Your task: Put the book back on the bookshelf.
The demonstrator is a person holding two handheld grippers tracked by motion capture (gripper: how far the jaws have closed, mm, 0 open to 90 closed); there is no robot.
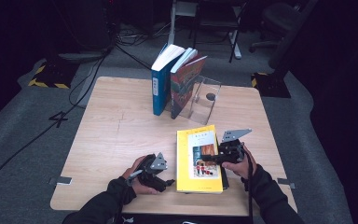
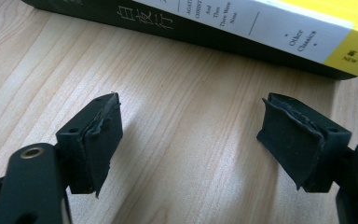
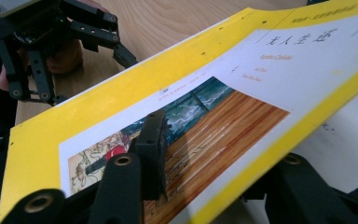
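Now right claw pinches glossy yellow cover, paper edge.

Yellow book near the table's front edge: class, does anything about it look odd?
Yes. The yellow book's front cover is lifted off its pages, with the right gripper's jaws set above and below it; the lower jaw is hidden.
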